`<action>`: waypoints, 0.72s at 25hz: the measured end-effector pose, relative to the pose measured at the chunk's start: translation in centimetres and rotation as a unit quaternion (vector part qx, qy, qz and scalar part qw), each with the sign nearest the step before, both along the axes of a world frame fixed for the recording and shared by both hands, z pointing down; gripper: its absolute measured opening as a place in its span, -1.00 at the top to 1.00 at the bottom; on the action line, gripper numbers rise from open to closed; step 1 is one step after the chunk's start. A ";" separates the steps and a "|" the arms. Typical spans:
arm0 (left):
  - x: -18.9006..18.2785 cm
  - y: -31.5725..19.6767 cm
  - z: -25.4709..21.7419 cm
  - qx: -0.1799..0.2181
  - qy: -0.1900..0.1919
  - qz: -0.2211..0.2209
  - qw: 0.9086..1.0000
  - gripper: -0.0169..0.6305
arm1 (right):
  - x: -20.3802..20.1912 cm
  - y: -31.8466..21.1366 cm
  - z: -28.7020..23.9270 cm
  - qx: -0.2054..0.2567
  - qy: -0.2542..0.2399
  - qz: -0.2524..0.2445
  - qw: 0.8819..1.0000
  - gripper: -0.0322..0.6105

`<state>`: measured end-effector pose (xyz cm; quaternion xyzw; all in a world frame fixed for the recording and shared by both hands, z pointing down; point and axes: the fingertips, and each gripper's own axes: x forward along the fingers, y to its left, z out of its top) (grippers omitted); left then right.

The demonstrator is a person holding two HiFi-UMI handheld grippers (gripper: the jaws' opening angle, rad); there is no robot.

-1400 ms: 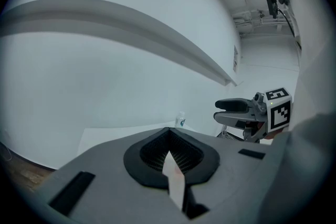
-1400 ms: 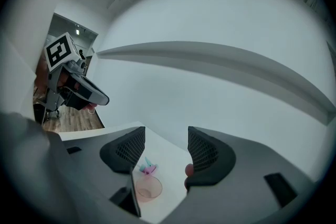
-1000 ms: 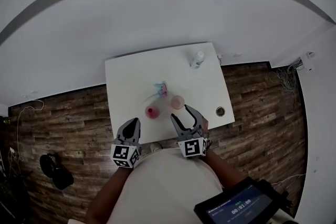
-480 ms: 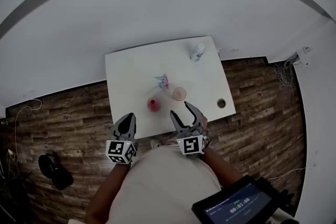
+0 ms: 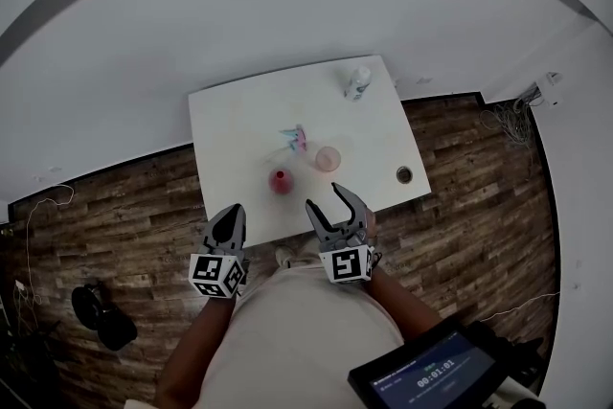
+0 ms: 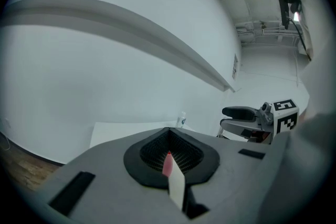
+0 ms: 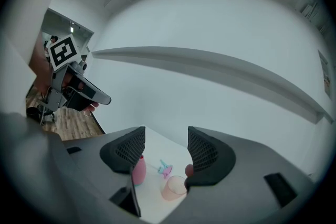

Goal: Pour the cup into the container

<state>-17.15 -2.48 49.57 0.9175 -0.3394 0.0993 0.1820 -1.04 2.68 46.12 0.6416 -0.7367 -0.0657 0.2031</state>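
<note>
The cup [image 5: 328, 158] stands upright on the white table [image 5: 239, 124], with its open mouth up and its long axis vertical. It is pale and see-through. It sits towards the near half of the table, just beside the pink container [image 5: 280, 181], which also stands upright on the side nearer the left gripper. A small teal and pink thing [image 5: 295, 139] lies just behind the two. A white bottle [image 5: 358, 81] stands at the far edge.

The right gripper [image 5: 324, 198] hangs over the table's near edge and points at the cup, with its fingers [image 7: 207, 152] spread and nothing between them. The cup is ahead of the fingertips, near but not touching. In the right gripper view it shows low in the gap, its far side tucked behind one finger, while the container peeks from behind the other.

The left gripper [image 5: 235, 210] is held off the table's near edge, above the wooden floor [image 5: 124, 215]. Its fingers are pressed together on nothing. In the left gripper view only a thin pink sliver shows through the seam. The cup is well apart from this gripper, off to its right.

A dark screen [image 5: 431, 376] shows at the lower right of the head view.
</note>
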 end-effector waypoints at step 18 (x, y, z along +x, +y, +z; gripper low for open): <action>2.8 3.3 2.2 0.010 -0.065 0.040 0.997 0.92 | 2.4 2.9 1.5 -0.008 -0.012 -0.003 1.000 0.15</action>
